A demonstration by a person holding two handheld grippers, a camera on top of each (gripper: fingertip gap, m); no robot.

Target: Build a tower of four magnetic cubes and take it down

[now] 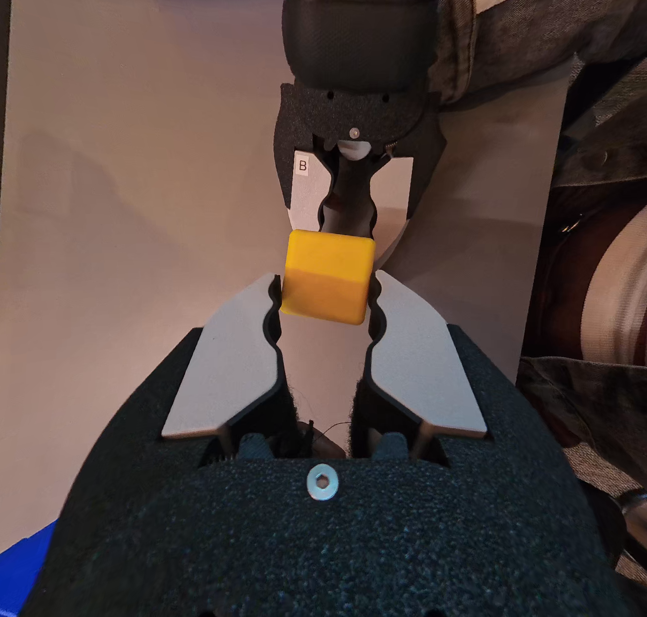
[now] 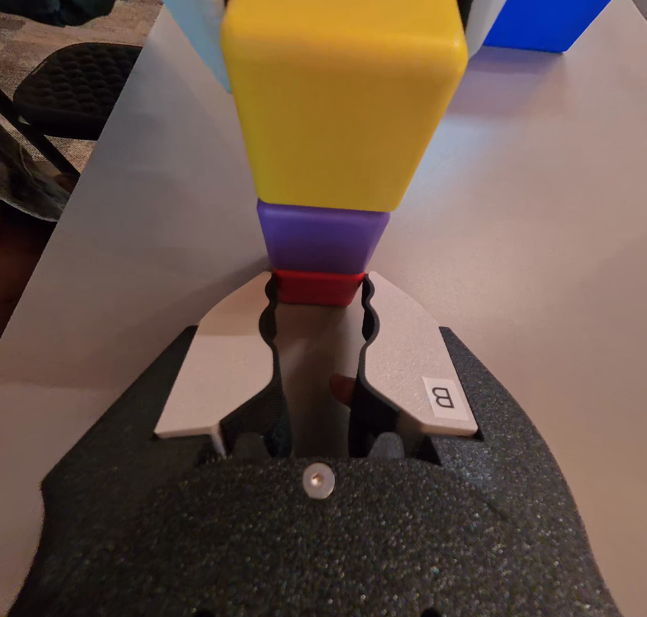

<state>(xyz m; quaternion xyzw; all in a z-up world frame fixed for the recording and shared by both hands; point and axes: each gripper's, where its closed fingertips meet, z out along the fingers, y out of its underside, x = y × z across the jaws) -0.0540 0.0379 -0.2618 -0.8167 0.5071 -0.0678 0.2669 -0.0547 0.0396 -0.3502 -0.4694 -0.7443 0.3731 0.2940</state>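
We see a stack of cubes standing on the pale bench (image 2: 525,250): a red cube (image 2: 317,289) at the bottom, a purple cube (image 2: 320,241) on it, and a yellow cube (image 2: 341,110) on top. Our right gripper (image 2: 318,290) has its fingers closed on the red cube, one pad pressed to each side. Our left gripper (image 1: 325,295) clasps the yellow cube from above, fingers against its two sides. Beyond the stack a blue box (image 2: 546,8) rests on the bench, and a dark chair (image 2: 70,85) stands off its edge.
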